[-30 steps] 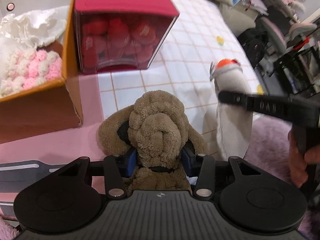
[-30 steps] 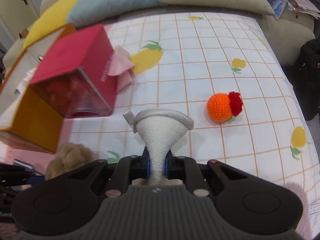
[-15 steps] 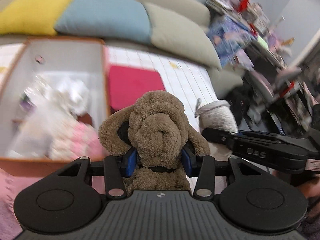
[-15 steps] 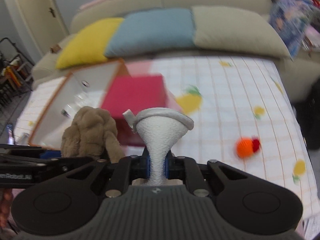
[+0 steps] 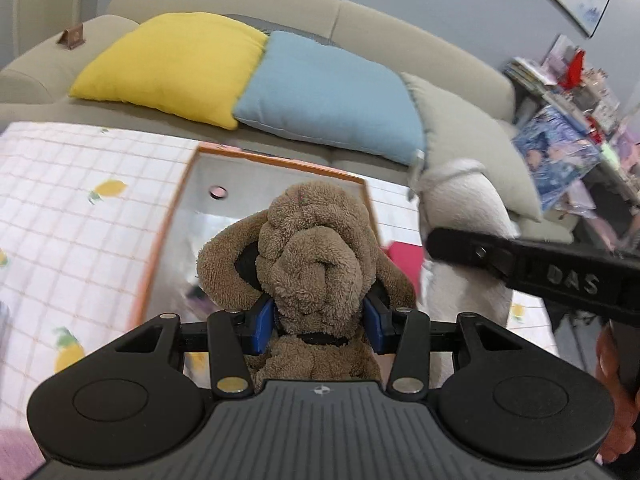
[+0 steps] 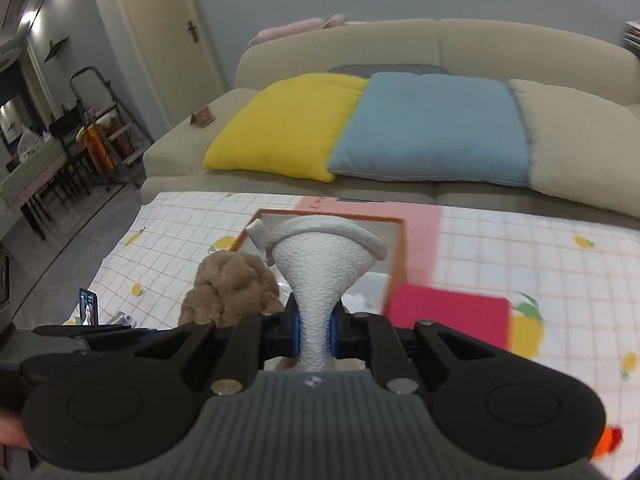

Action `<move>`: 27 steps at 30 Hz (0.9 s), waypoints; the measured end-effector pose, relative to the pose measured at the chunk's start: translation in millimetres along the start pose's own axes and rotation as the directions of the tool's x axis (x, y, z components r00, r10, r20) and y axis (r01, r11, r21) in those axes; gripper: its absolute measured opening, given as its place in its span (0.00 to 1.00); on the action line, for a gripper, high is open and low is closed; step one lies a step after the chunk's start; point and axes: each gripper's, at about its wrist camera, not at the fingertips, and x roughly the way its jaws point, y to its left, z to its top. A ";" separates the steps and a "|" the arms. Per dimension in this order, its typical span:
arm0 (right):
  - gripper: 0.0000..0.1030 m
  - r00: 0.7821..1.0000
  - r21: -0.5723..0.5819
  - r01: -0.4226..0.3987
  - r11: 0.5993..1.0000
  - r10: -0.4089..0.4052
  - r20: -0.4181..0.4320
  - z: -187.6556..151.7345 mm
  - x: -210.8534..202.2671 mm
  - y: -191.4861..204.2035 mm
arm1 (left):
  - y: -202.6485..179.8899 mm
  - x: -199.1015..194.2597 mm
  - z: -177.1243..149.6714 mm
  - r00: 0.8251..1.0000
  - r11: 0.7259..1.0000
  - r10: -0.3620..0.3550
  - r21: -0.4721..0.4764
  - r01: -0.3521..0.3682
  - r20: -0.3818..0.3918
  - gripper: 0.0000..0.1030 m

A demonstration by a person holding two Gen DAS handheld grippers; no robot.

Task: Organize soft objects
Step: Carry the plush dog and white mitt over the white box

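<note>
My left gripper (image 5: 318, 322) is shut on a brown plush dog (image 5: 312, 256) and holds it up in front of the open orange box (image 5: 276, 160). My right gripper (image 6: 314, 334) is shut on a white soft toy (image 6: 320, 264), pinched at its narrow part. In the right wrist view the plush dog (image 6: 232, 284) sits just left of the white toy, with the orange box (image 6: 396, 248) behind both. In the left wrist view the white toy (image 5: 464, 216) and the right gripper's finger are close on the right.
A red box (image 6: 448, 314) stands right of the orange box on the checked cloth (image 6: 540, 264). An orange knitted toy (image 6: 608, 440) lies at the lower right. Yellow (image 5: 172, 64) and blue (image 5: 328, 92) cushions lean on the sofa behind. A phone (image 6: 89, 307) stands at left.
Both grippers have risen and tilted up with their toys, so the sofa and cushions now fill the background. The orange box has dropped lower in both views.
</note>
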 end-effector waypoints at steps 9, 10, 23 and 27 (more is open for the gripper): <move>0.10 0.987 -0.067 0.118 0.991 -0.124 -0.103 34.3 102.7 0.5 | 10.6 52.7 32.7 0.997 0.998 0.063 0.004 -0.062 -0.054 0.50; 0.10 0.984 -0.077 0.132 0.988 -0.140 -0.113 35.0 112.4 -0.8 | 16.8 53.4 33.9 0.996 0.997 0.071 0.008 -0.071 -0.057 0.50; 0.12 0.966 -0.003 0.156 0.988 -0.153 -0.208 38.4 177.1 -27.7 | 43.6 86.4 44.6 0.985 0.993 0.121 0.005 -0.121 -0.126 0.50; 0.18 0.952 -0.050 0.167 0.985 -0.174 -0.251 32.7 192.8 -26.3 | 47.4 88.4 43.7 0.983 0.992 0.122 0.001 -0.123 -0.135 0.50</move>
